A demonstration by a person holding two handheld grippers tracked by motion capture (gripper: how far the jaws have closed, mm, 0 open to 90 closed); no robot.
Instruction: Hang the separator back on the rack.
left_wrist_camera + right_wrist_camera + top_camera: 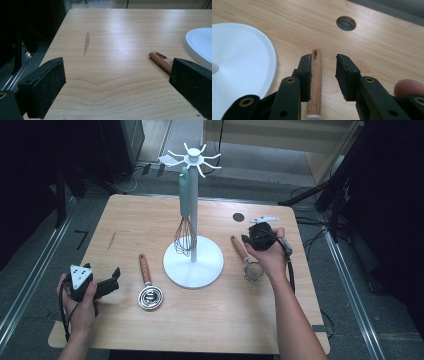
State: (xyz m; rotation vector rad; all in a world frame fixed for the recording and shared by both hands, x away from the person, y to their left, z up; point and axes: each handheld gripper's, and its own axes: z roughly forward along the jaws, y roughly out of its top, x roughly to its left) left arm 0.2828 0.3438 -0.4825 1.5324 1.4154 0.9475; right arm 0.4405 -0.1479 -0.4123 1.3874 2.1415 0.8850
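The right gripper [323, 75] is hovering low over the wooden handle of the small mesh strainer [315, 82], which is lying flat on the light wooden table [210, 320] just right of the white round base of the utensil stand [193, 265]. Its jaws are standing apart with the handle between them, hugging the left pad [305, 75]; the right pad is not touching anything yet. The left gripper [117, 85] is resting near the table's left edge, jaws wide apart and holding nothing, with the wooden handle of the coiled metal whisk [161, 61] lying ahead.

To do the grab well: centring the handle between the pads first, keeping the jaws square to the grain, then closing near mid-handle so the mesh head is not swinging. The slot at the handle's tip probably needs to stay free for hooking onto the white stand, where a teal-handled wire whisk [185, 220] is already hanging.
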